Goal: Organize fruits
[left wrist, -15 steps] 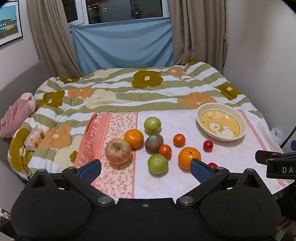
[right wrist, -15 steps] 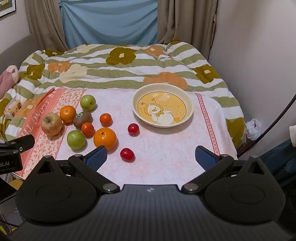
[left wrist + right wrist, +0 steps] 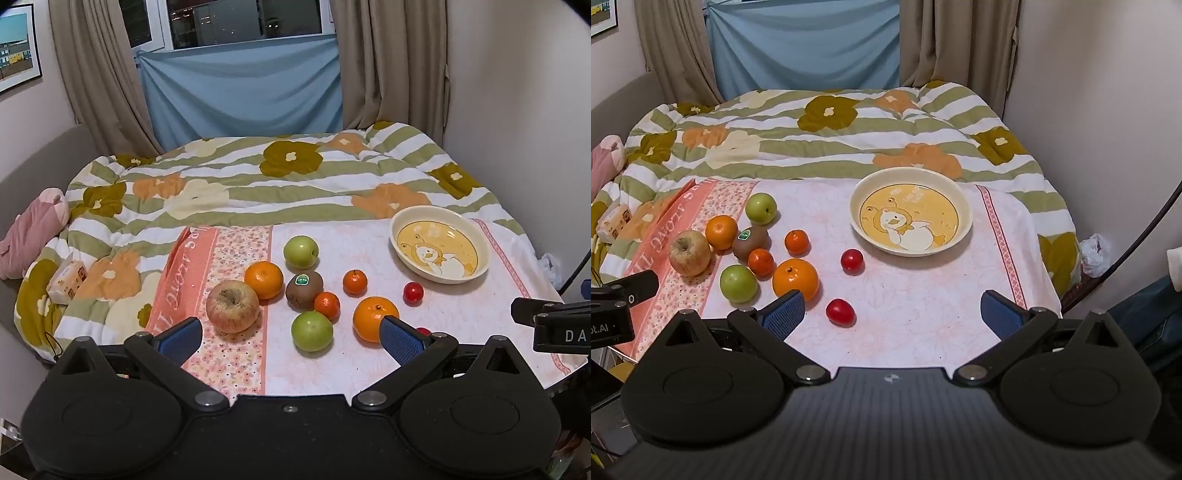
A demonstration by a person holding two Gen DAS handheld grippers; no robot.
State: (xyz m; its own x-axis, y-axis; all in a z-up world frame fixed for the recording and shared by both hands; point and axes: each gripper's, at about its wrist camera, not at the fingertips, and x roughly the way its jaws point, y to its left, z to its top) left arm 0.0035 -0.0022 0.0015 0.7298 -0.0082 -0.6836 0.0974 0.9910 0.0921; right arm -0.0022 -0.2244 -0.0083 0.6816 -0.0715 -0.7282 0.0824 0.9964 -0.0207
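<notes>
Fruit lies on a pink cloth-covered table [image 3: 351, 369]: a reddish apple [image 3: 232, 305], two green apples [image 3: 312, 330] [image 3: 301, 251], two oranges [image 3: 373, 318] [image 3: 263, 279], two small tangerines [image 3: 355, 282], a kiwi [image 3: 303, 288] and two small red fruits [image 3: 840, 311] [image 3: 852, 260]. An empty yellow bowl [image 3: 910, 210] with a duck picture stands at the far right; it also shows in the left wrist view [image 3: 439, 248]. My left gripper [image 3: 291, 338] is open and empty at the near edge, before the fruit. My right gripper [image 3: 892, 315] is open and empty, near the closer red fruit.
A flowered striped quilt [image 3: 280, 177] covers the bed behind the table. A pink pillow [image 3: 29, 229] and a tissue pack [image 3: 68, 277] lie at the left. A wall stands to the right. A white bag [image 3: 1095, 254] lies beside the bed.
Both views are shifted very slightly; the fruit and bowl have not moved. Both grippers remain open.
</notes>
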